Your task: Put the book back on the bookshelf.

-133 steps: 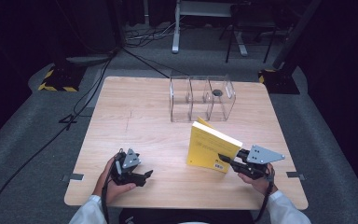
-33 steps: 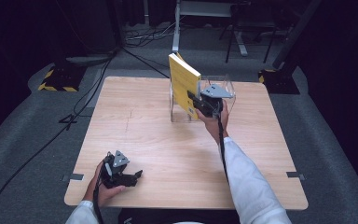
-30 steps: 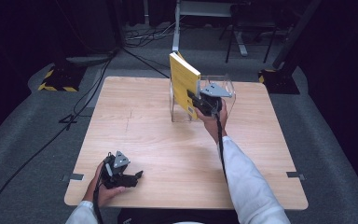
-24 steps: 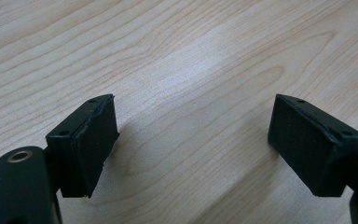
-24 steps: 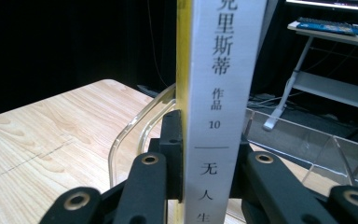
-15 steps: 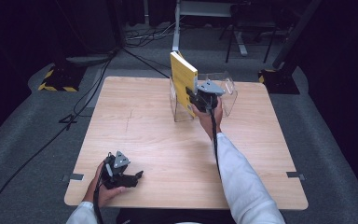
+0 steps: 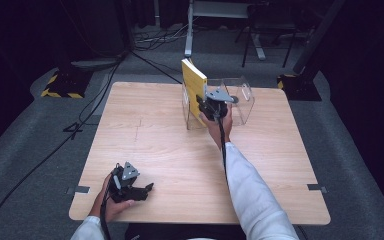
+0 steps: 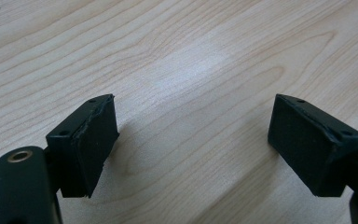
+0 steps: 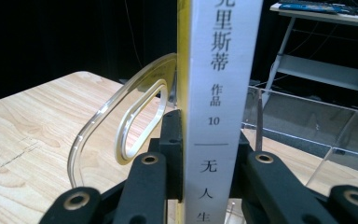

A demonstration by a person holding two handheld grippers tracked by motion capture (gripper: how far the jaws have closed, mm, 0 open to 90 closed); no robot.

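Note:
A yellow book (image 7: 193, 85) with a white spine (image 9: 219, 93) stands upright, partly lowered into the left end of a clear plastic rack (image 7: 240, 100) at the table's far side. My right gripper (image 7: 211, 106) is shut on the book's spine, one jaw on each cover. A clear rounded divider of the rack (image 9: 121, 135) shows just left of the book in the right gripper view. My left gripper (image 7: 145, 189) rests on the wooden table (image 7: 155, 135) near the front left edge, jaws open with bare wood between the pads (image 8: 95, 144).
A small dark round object (image 7: 234, 99) lies inside the rack. Dark floor, cables and a metal stand lie beyond the far edge of the table. The person's right sleeve (image 7: 250, 195) stretches across the table's middle.
My right gripper has moved the book left and down, from above the rack into its left end. The left gripper has stayed where it was.

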